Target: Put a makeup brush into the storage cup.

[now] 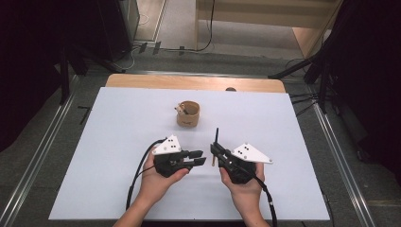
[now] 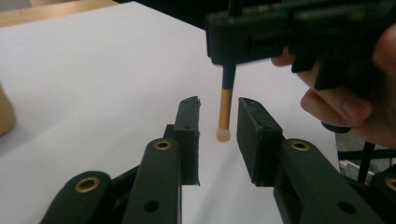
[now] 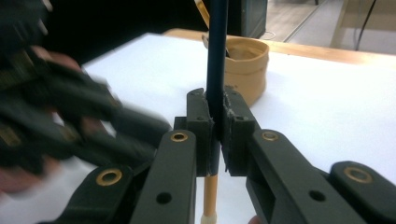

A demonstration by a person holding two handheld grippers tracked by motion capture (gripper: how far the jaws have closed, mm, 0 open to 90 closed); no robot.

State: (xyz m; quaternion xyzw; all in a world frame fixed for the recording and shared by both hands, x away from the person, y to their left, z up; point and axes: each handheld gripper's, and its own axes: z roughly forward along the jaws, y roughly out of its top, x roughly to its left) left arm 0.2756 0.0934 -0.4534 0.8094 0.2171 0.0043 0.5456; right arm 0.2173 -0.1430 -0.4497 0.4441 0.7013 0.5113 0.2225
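Right now the right claw (image 3: 215,128) is clamped on a slim pencil-like stick (image 3: 217,56), its two pads pressed tight against the dark shaft at the centre of the right gripper view. The stick stands nearly upright: its dark upper part rises out of the top of that frame, while its orange lower part and pale tip drop below the jaws at the bottom centre. In the high view the same claw (image 1: 216,152) sits just right of the middle, held in the person's hand, with the dark end of the stick (image 1: 216,136) poking upward above it.

The left claw (image 2: 218,126) stands partly apart, its jaws having just been opening. The orange end and pale tip of the stick (image 2: 225,109) hang between its two pads, touching neither. In the high view this claw (image 1: 198,157) lies left of centre, pointing right toward the other one, just beside it.

Farther up the white surface (image 1: 118,142), above both claws, stands a tan cup (image 1: 188,114) with a small item inside, well apart from the stick.
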